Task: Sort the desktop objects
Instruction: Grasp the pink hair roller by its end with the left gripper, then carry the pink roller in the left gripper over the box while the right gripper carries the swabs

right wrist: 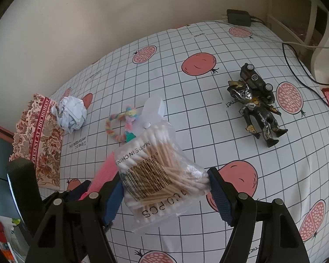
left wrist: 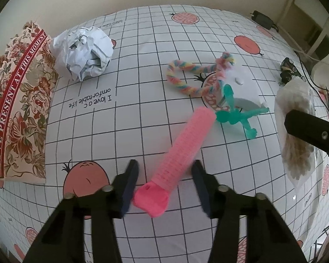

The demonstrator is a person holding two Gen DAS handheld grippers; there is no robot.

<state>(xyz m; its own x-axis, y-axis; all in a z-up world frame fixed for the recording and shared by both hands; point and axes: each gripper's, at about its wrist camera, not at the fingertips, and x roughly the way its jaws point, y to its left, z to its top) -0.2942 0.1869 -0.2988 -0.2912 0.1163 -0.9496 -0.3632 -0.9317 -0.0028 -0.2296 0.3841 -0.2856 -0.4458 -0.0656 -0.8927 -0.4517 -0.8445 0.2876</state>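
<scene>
Little is sorted yet: crumpled white paper ball (left wrist: 83, 52) and rainbow twisted rope (left wrist: 193, 76) lie mid-table. My left gripper (left wrist: 164, 182) straddles the pink ribbed foam roller (left wrist: 177, 153), fingers apart. My right gripper (right wrist: 164, 188) is clamped on the clear cotton-swab bag (right wrist: 158, 173).
</scene>
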